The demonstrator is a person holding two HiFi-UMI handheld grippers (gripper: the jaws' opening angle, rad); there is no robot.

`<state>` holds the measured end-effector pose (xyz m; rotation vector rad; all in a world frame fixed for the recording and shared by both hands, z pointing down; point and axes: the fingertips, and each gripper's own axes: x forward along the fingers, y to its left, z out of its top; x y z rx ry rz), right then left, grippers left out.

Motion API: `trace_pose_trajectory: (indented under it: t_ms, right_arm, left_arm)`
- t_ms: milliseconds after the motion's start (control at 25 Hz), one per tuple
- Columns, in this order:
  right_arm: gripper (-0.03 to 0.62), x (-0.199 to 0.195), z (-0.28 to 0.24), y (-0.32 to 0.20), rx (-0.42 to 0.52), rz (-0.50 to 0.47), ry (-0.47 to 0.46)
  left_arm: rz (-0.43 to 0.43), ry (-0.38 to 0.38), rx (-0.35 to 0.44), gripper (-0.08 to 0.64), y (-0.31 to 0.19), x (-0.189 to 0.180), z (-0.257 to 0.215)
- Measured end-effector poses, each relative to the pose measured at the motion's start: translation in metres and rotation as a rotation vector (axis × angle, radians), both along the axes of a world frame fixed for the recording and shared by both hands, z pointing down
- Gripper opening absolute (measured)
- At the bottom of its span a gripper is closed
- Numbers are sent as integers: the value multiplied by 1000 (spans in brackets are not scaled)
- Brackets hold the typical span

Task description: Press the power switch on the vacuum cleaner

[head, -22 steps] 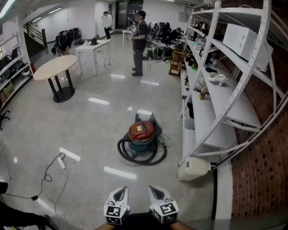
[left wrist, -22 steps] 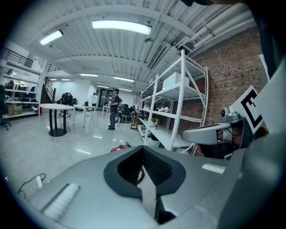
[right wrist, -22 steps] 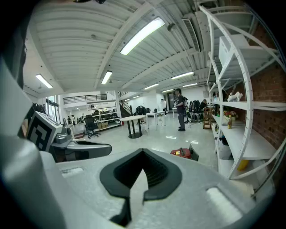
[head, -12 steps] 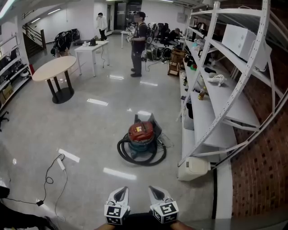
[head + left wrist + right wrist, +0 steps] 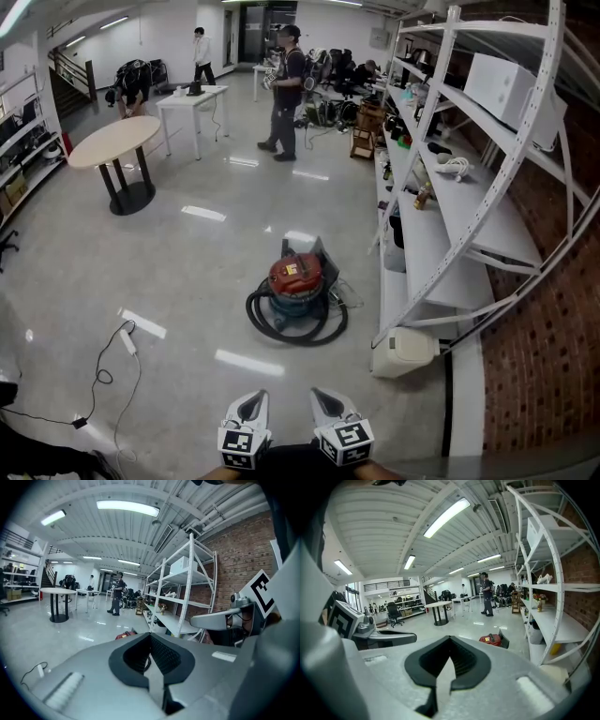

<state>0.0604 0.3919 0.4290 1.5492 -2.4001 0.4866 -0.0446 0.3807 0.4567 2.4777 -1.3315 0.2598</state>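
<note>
Left claw [image 5: 250, 401]: pressed together with nothing in it, low at the bottom of the head view.
Right claw [image 5: 325, 399]: pressed together with nothing in it, just beside the left claw.
Vacuum cleaner [image 5: 295, 286]: sits on the shiny floor [image 5: 187, 272], straight ahead of both claws and well apart from them.
Red lid [image 5: 294, 270]: on top of the vacuum cleaner, with a yellow sticker on it. The power switch is too small to make out.
Black hose [image 5: 298, 337]: curled in a ring round the bottom of the vacuum cleaner.
White shelves [image 5: 441, 253]: near the vacuum cleaner, on its right.
White bin [image 5: 403, 349]: on the floor by the foot of the shelves, off to the right of the claws.
Plug strip [image 5: 127, 339]: on the floor far to the left, with a thin cord.
Person [image 5: 284, 84]: stands far behind the vacuum cleaner.
</note>
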Motion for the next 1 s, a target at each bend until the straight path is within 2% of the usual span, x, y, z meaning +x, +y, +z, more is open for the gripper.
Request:
trace_pose_trajectory:
  t_ms: [240,400,760,1000]
  right_arm:
    - [-9,-6,4,3,-13,13,18]
    - [-9,-28,-6,-3,6,-1,11]
    - [-9,-61,-24,-9,45,38,51]
    - [-9,-85,-24,-7,59,10,68]
  left_arm:
    - [-17,3,-10,15,4,-14,-3]
    - [-29,12,-4,15,1,-33,-5]
    - [-21,34,23,15,-2,-73,-15]
    - [-36,51,26,15,0,-93,-18]
